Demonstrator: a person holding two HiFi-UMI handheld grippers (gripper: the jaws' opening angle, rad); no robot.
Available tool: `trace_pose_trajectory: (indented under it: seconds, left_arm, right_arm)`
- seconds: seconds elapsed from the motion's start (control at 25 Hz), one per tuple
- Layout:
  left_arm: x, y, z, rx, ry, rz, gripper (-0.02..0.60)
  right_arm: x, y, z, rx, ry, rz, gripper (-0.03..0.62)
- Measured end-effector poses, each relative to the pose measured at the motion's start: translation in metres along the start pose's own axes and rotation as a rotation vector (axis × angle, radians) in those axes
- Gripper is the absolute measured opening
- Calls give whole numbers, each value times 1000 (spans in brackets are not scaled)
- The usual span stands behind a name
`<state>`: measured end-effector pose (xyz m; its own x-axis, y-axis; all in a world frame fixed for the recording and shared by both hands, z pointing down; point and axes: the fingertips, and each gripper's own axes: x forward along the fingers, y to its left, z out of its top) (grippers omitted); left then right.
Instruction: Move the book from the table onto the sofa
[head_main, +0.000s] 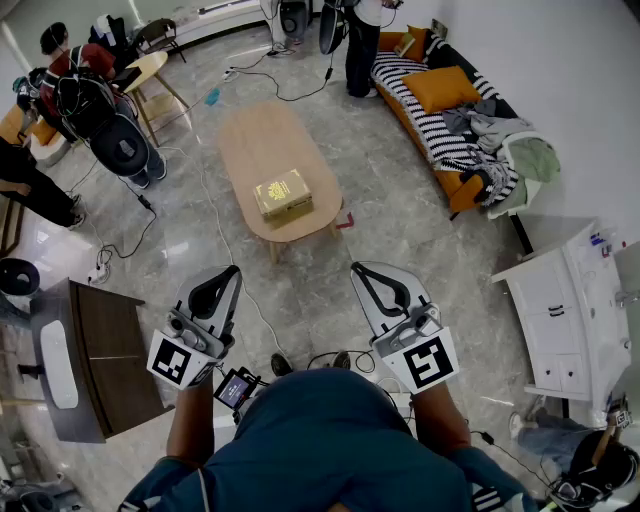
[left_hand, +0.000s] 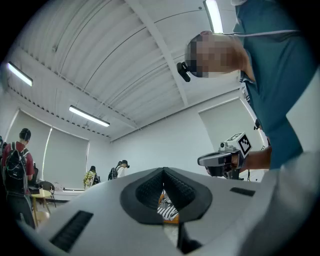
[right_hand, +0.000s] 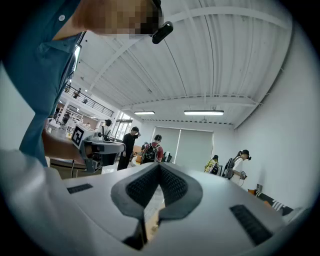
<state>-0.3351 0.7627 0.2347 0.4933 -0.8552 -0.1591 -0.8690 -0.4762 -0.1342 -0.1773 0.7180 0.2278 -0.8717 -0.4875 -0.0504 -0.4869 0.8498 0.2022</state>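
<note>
On the table (head_main: 255, 140), the book (head_main: 283, 192); left gripper (head_main: 231, 271) and right gripper (head_main: 359, 269) clenched, empty

Grey marble-look floor tiles (head_main: 400, 240) shine under strip lights (left_hand: 89, 116) set in a white ribbed ceiling (left_hand: 100, 50). An oval wooden table (head_main: 255, 140) stands mid-room, with loose cables (head_main: 215, 235) trailing across the floor beside it. Against the plain white wall (head_main: 560, 80) sits an orange sofa (head_main: 462, 188) under a black-and-white striped cover (head_main: 405, 75), an orange cushion (head_main: 440, 88) resting on it. A white cabinet (head_main: 560, 310) stands on the same side of the room, and a dark wooden desk (head_main: 110, 350) on the opposite side. Pale blinds (right_hand: 192, 145) are drawn over the far windows.
</note>
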Motion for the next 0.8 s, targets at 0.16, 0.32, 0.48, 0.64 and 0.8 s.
trace_pose_trajectory:
  seconds: [0.16,0.32,0.48,0.64,0.8]
  left_arm:
    - [-2,-2,7,22,-40,5,3]
    - [-9,-10,10,26,-43,0,3]
    - [-17,-16,12,25,-38,5,3]
    - [-23,-20,12,26,-32,13,3]
    - [-30,-21,12,25,-30,27,3]
  right_arm:
    - [-2,5,3,-5,-11,-2,12]
    - [-10,13,4,-2,-16,-6,12]
    - [-17,19,6,3,-20,-4,12]
    - [-21,24,6,22,-27,-1,12]
    - [-22,27,7,35,-41,7,12]
